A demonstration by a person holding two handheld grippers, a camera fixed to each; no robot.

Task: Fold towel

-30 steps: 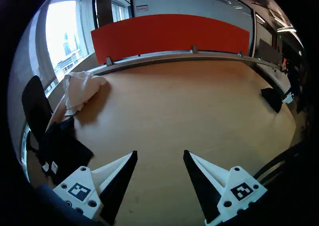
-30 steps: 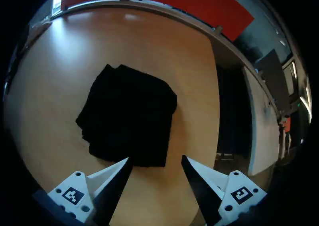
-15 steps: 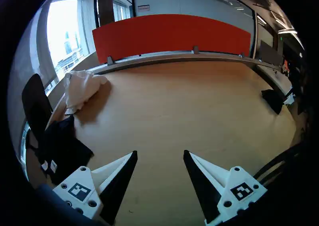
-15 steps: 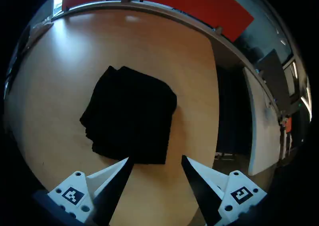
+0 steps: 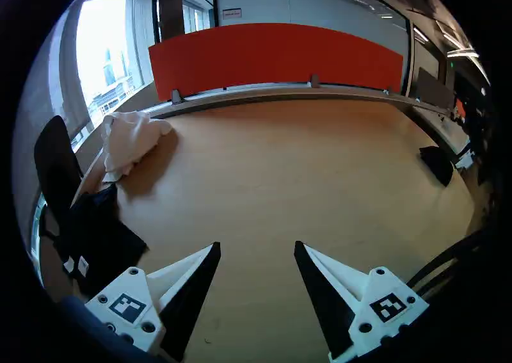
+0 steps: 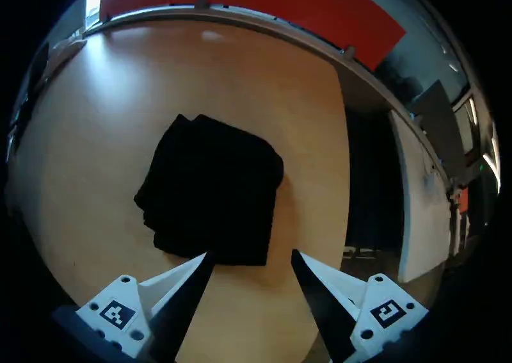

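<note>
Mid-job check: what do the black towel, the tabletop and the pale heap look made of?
Black towel: soft matte fabric, probably terry; folded layers with stepped edges, weave too dark to see. Tabletop: smooth wood-look laminate or veneer; it carries a soft sheen. Pale heap: matte cloth, crumpled into soft folds.

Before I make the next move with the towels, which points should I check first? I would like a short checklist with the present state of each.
1. Right claw open and empty: ok.
2. Left claw open and empty: ok.
3. Black towel lies folded on the table, just ahead of the right claw: ok.
4. Black towel's layers line up neatly: cannot tell, too dark.
5. White towel folded: not ok, it lies crumpled near the table's far edge.
</note>
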